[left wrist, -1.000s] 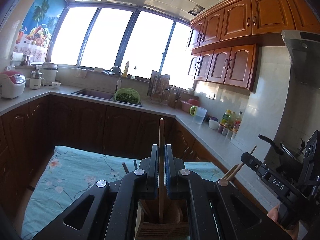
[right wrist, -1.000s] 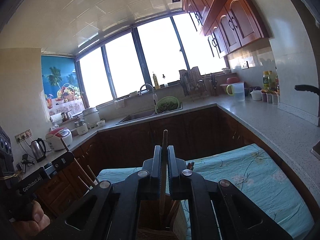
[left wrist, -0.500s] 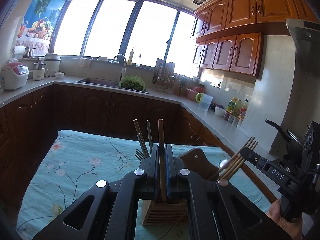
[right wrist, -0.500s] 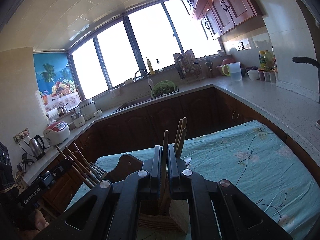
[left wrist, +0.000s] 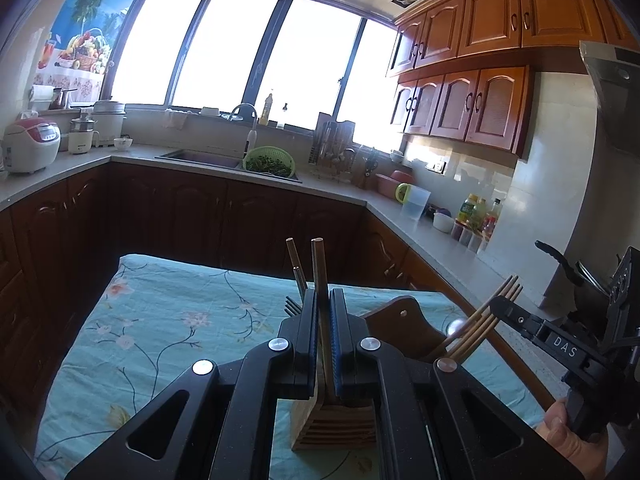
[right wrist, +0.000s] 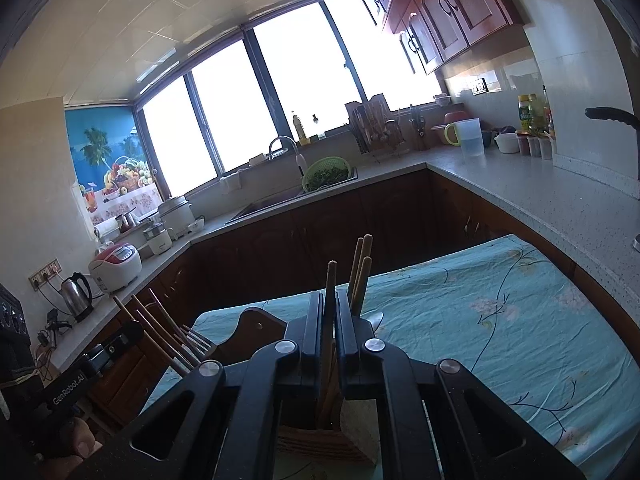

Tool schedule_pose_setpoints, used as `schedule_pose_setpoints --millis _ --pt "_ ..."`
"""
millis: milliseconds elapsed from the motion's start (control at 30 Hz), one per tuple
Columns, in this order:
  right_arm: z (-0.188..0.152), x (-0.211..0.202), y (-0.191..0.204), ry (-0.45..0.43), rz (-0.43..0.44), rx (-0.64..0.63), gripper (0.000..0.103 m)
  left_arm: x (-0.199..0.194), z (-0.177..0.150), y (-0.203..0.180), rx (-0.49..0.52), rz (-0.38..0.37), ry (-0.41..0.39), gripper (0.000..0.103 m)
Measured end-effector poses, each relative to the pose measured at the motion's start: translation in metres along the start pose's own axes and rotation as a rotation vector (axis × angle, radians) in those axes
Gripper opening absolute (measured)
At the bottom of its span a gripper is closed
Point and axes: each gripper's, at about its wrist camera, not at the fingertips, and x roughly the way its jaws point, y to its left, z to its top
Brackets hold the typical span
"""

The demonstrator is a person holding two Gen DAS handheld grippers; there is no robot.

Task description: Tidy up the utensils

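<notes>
Utensils stand in a wooden holder [left wrist: 334, 424] on a table covered with a turquoise floral cloth [left wrist: 168, 320], in a kitchen with dark lower cabinets, a pale counter [right wrist: 560, 196] running around three sides and a wide bright window behind the sink [left wrist: 196, 157]. A green colander [left wrist: 269, 162] of greens sits at the sink's edge, a rice cooker [left wrist: 30, 146] stands on the counter at left, and bottles and a clear jug [left wrist: 416, 202] line the right stretch under reddish wall cabinets.

The holder is slatted at the front and carries several wooden-handled pieces, handles up. In the right wrist view a cluster of three handles [right wrist: 362, 272] rises just right of the jaws, and fork tines [right wrist: 198, 340] with more sticks lean out at the left, beside a brown wooden board [right wrist: 256, 332].

The left gripper [left wrist: 323, 344] is clamped on a wooden stick [left wrist: 318, 268], whose long axis runs nearly upright, tilted slightly left, its lower end going down toward the holder. The right gripper [right wrist: 329, 344] is likewise closed on a wooden stick [right wrist: 331, 280], upright, lower end inside the holder's opening. Whether either stick's tip touches the bottom cannot be told, since the jaws hide it.

Each view shows the other gripper at its edge, with a hand [left wrist: 568, 440] on it.
</notes>
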Motion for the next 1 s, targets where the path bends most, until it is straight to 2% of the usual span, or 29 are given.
schedule_pose_setpoints --millis 300,367,400,467,567,600,633,667,733,767,833,1000 --pt "0.001 -0.005 -0.004 0.006 0.01 0.027 0.008 -0.001 0.004 0.003 -0.03 -0.001 0.028 0.004" --pt "0.002 -0.011 -0.005 -0.007 0.016 0.039 0.013 -0.004 0.005 0.004 -0.034 0.004 0.03 0.007" --pt "0.003 -0.015 -0.005 -0.015 0.018 0.045 0.015 -0.005 0.005 0.004 -0.037 0.003 0.03 0.01" --pt "0.005 -0.025 -0.004 -0.039 0.012 0.049 0.033 -0.01 0.004 0.004 -0.036 0.012 0.029 0.017" --pt "0.005 -0.039 -0.006 -0.064 0.019 0.054 0.048 -0.019 0.0 0.004 -0.035 0.02 0.025 0.024" --pt "0.004 -0.044 -0.007 -0.067 0.017 0.054 0.048 -0.023 -0.002 0.005 -0.035 0.025 0.027 0.03" --pt "0.001 -0.049 -0.008 -0.07 0.018 0.054 0.053 -0.027 -0.006 0.006 -0.04 0.034 0.028 0.043" --pt "-0.001 -0.055 -0.009 -0.075 0.017 0.056 0.061 -0.033 -0.01 0.007 -0.047 0.04 0.025 0.049" --pt "-0.011 -0.067 -0.012 -0.084 0.022 0.064 0.073 -0.045 -0.02 0.01 -0.059 0.066 0.03 0.071" --pt "-0.017 -0.073 -0.013 -0.083 0.032 0.067 0.079 -0.051 -0.026 0.011 -0.065 0.077 0.037 0.075" --pt "-0.032 -0.084 -0.014 -0.078 0.051 0.068 0.087 -0.066 -0.038 0.012 -0.083 0.075 0.051 0.079" --pt "-0.074 -0.108 -0.013 -0.019 0.059 0.059 0.089 -0.102 -0.069 0.016 -0.127 0.086 0.102 0.082"
